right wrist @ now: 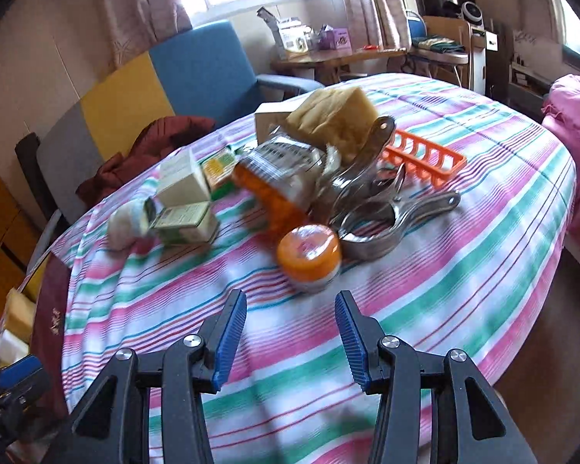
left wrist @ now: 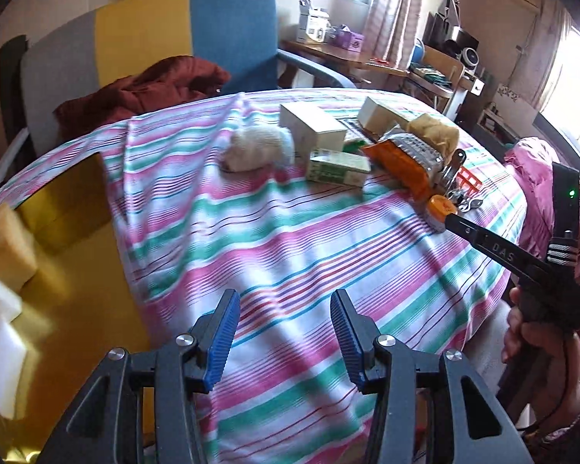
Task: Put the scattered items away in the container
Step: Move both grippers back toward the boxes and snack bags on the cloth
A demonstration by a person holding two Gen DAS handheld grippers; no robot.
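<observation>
A pile of items lies on the striped cloth [left wrist: 290,247]: an orange-lidded jar [right wrist: 308,256], metal clips [right wrist: 371,208], an orange snack bag [right wrist: 268,189], a yellow sponge [right wrist: 336,116], an orange rack [right wrist: 425,160], small cartons [right wrist: 185,220] and a white sock bundle [left wrist: 255,149]. My right gripper [right wrist: 290,332] is open and empty, just short of the jar. My left gripper [left wrist: 284,336] is open and empty over the cloth. A gold box [left wrist: 58,239] at the left holds sponges [left wrist: 7,247].
A blue, yellow and grey chair [left wrist: 154,46] with a dark red cloth [left wrist: 147,85] stands behind the table. A pink cover [right wrist: 576,127] lies to the right. A desk with boxes [right wrist: 328,50] stands by the window.
</observation>
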